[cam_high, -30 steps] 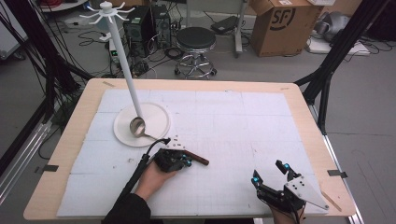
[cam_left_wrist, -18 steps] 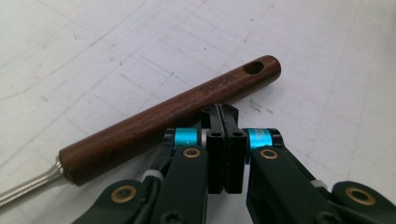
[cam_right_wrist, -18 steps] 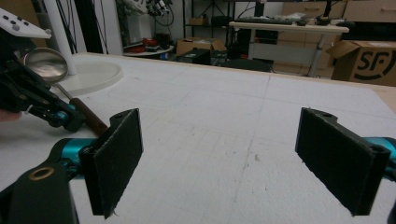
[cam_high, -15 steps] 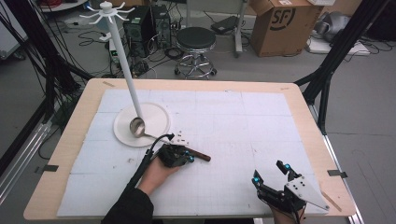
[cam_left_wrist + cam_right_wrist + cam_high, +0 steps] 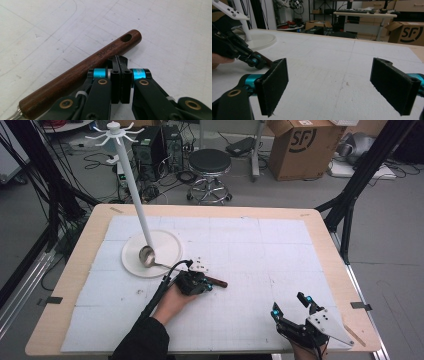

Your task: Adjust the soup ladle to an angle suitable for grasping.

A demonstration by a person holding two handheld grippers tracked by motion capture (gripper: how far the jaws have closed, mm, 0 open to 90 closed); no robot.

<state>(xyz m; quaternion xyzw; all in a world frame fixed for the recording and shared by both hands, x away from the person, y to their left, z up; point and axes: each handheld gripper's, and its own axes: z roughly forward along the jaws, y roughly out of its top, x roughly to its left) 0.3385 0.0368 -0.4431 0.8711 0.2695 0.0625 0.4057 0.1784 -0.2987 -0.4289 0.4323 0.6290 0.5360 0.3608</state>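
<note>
2 grippers are seen. The left gripper (image 5: pixel 120 62) has its jaws pressed together w/ nothing between; the ladle's wooden handle (image 5: pixel 75 80) lies just beyond their tips on the bench (image 5: pixel 300 220), probably approached for grasping. The right gripper (image 5: pixel 329 85) is held w/ jaws wide apart, idle.

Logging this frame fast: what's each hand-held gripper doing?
Left gripper: shut, empty, beside the ladle handle.
Right gripper: open, empty.

Lab or workshop: cardboard boxes (image 5: pixel 299 147), cables (image 5: pixel 165 175), workbench (image 5: pixel 364 14).
</note>
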